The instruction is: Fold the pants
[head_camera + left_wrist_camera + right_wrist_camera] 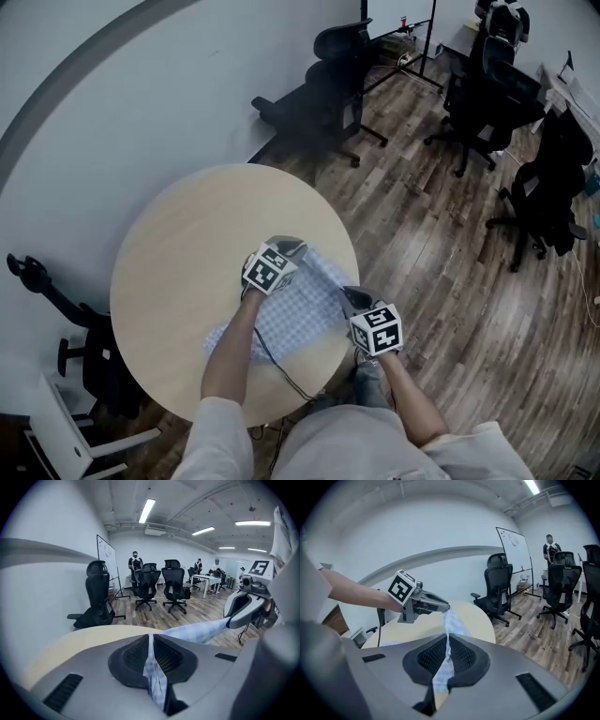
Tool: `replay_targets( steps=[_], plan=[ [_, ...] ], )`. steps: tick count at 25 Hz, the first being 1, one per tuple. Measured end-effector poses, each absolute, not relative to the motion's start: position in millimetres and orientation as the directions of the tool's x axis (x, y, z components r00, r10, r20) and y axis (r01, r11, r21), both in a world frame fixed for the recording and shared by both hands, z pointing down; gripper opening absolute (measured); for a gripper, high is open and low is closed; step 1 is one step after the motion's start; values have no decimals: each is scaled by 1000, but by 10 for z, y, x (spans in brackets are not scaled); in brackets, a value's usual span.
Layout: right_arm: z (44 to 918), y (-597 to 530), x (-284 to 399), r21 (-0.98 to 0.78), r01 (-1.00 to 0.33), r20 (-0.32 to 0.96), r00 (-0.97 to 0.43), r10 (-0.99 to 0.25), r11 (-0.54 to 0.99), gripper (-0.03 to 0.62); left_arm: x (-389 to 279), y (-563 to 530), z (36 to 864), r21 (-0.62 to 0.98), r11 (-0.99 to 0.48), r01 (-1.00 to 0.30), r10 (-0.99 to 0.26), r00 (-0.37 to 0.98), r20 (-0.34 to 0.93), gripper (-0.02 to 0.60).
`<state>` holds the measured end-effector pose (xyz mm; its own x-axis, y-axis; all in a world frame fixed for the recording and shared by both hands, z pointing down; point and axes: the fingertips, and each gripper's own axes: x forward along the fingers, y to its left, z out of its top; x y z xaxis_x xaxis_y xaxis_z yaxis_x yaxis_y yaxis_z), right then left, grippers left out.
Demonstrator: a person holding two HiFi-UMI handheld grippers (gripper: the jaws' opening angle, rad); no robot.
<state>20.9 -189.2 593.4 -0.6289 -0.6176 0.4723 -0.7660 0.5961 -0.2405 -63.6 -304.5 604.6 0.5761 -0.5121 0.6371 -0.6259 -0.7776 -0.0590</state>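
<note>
**Both claws locked on the cloth**

Left gripper (289,247) clamped tight on the pale blue checked fabric pants (305,305). Right gripper (351,298) pinched the same edge, taut between them. The rest draped over the round light wooden table's (178,253) near right side.

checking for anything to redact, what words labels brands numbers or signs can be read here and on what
No words, brands or numbers can be read in any view.
Marker cube on the left hand-held gripper: black-and-white square code, no letters.
Marker cube on the right hand-held gripper: same kind of code.
Whiteboard: faint marks, too small to read.
Pants: checked cloth, no label showing.
</note>
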Motion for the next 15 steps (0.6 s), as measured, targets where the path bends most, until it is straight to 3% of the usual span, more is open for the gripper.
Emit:
replay_targets(
  steps=[8, 15],
  plan=[
    [6284, -1060, -976, -238, -667, 538, -696, -475, 706, 35, -1747, -2303, 6435, 5, -671, -741, -550, 502, 667, 49],
    [6923, -641, -1531, -233, -608, 652, -677, -341, 759, 35, -2303, -1874, 7033, 88, -607, -790, -516, 476, 712, 49]
  ],
)
